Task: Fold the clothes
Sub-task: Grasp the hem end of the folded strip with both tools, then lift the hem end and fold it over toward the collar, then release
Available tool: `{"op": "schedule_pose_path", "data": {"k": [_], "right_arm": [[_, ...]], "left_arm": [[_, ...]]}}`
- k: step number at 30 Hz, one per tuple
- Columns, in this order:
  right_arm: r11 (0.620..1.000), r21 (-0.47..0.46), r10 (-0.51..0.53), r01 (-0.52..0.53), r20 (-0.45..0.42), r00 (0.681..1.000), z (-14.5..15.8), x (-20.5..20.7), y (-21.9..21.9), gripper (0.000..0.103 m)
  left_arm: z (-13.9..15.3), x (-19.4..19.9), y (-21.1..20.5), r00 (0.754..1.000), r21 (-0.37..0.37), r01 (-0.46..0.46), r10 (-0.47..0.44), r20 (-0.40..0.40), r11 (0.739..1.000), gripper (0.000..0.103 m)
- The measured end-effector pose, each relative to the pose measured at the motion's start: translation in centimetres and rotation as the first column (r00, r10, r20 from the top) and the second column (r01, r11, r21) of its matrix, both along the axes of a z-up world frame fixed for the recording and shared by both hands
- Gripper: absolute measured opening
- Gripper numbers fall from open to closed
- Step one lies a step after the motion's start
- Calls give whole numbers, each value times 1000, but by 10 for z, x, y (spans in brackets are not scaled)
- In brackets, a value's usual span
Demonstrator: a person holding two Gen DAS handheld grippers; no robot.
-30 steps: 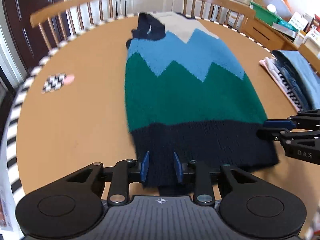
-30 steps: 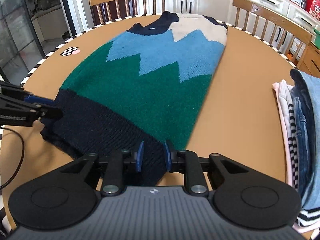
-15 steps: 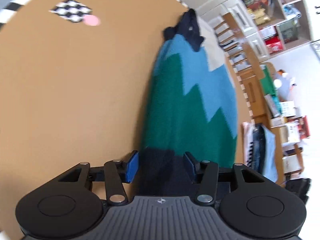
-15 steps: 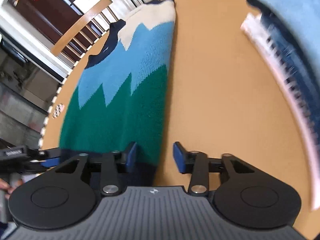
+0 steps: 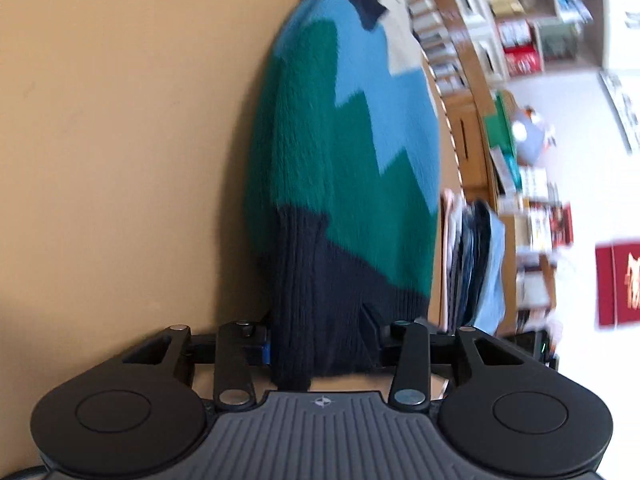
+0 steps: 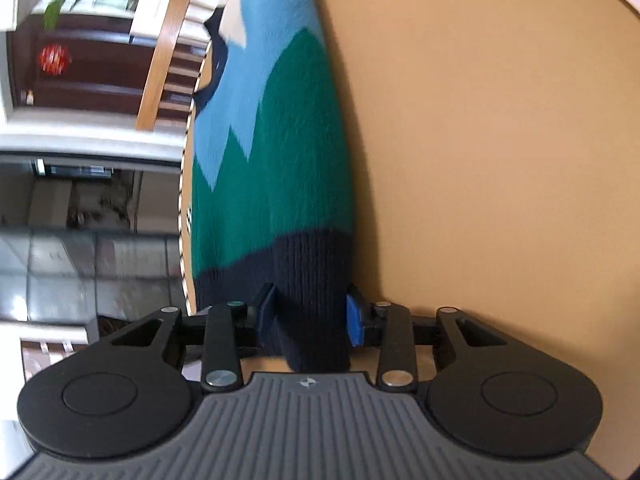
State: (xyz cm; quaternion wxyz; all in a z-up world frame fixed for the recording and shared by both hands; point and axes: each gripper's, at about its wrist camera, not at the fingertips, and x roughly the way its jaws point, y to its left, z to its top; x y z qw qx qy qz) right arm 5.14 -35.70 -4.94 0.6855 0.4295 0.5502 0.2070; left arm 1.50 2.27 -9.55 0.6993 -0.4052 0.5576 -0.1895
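A knitted sweater with navy, green, blue and cream zigzag bands lies lengthwise on the tan round table. My left gripper stands rolled on its side, its jaws wide apart around the sweater's navy hem, which bunches between them. My right gripper is also rolled sideways, its jaws apart around the hem at the sweater's other corner. The blue pads sit beside the fabric; firm contact is unclear.
A stack of folded clothes lies on the table past the sweater. Shelves and cabinets stand behind the table. A wooden chair stands at the table's edge, and a striped table rim shows.
Both grippers have rolled sideways and opened wider. They have moved forward so the navy hem now sits between each pair of jaws and lifts slightly.
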Motion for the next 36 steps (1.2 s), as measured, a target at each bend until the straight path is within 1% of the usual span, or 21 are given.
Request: {"op": "schedule_pose_path", "data": {"k": [1, 2, 3, 4, 5, 6, 8, 10, 13, 15, 17, 20, 22, 26, 28, 29, 30, 32, 34, 36], "right_arm": [[1000, -5, -2, 2, 4, 1000, 0, 2, 2, 37], [999, -32, 9, -9, 16, 1000, 3, 2, 6, 36], [998, -64, 24, -22, 29, 999, 6, 2, 11, 33], [995, -98, 38, -34, 41, 998, 9, 0, 14, 26], [993, -110, 45, -40, 48, 998, 11, -2, 15, 21], [992, -118, 50, -44, 53, 997, 14, -4, 14, 20], [992, -112, 63, -56, 58, 996, 20, -8, 10, 19], [986, -139, 106, -96, 68, 992, 29, -14, 11, 19], [976, -153, 164, -158, 26, 986, 43, -32, 15, 19], [974, -136, 180, -183, -31, 983, 54, -51, 14, 19], [972, -122, 194, -202, -78, 978, 70, -70, 13, 19], [975, -96, 195, -203, -84, 977, 109, -95, 10, 19], [983, -50, 171, -175, -76, 982, 136, -104, 6, 19], [992, 21, 125, -126, 30, 992, 193, -100, -1, 19], [994, 61, 89, -95, 93, 992, 220, -85, -5, 19], [993, 80, 78, -90, 142, 987, 233, -75, -5, 19], [992, 99, 60, -76, 163, 985, 236, -61, -8, 19], [990, 135, 18, -44, 190, 982, 237, -31, -15, 19], [989, 148, -37, 11, 175, 984, 228, 0, -19, 19], [988, 135, -87, 69, 129, 988, 215, 31, -19, 19]], "left_arm": [[1, 3, -3, 1000, 5, -2, 2, -4, 1000, 42], [4, 3, -7, 1000, 45, 20, -20, 9, 999, 39], [9, 2, -12, 998, 97, 47, -50, 27, 994, 26], [12, 1, -16, 996, 143, 71, -78, 44, 987, 16], [16, -1, -20, 993, 187, 92, -105, 61, 978, 15], [18, -4, -20, 992, 196, 95, -109, 65, 976, 15], [23, -9, -17, 994, 179, 85, -96, 53, 980, 14], [31, -18, -17, 995, 167, 92, -98, 29, 982, 14], [47, -38, -21, 992, 166, 123, -122, -17, 978, 14], [61, -58, -22, 991, 138, 122, -113, -77, 983, 14], [76, -78, -23, 988, 95, 97, -84, -129, 991, 14], [107, -104, -25, 985, 17, 37, -34, -167, 999, 14], [132, -113, -27, 987, -28, -8, 3, -164, 1000, 14], [180, -106, -26, 993, -111, -93, 84, -81, 989, 15], [202, -98, -24, 990, -157, -137, 132, -42, 978, 15], [210, -91, -21, 987, -184, -163, 162, -24, 969, 15], [215, -84, -17, 981, -207, -191, 192, -17, 959, 15], [217, -65, -11, 969, -250, -247, 247, -29, 936, 16], [207, -43, -3, 953, -265, -304, 297, -67, 915, 16], [195, -19, 7, 936, -252, -351, 334, -109, 902, 16]]}}
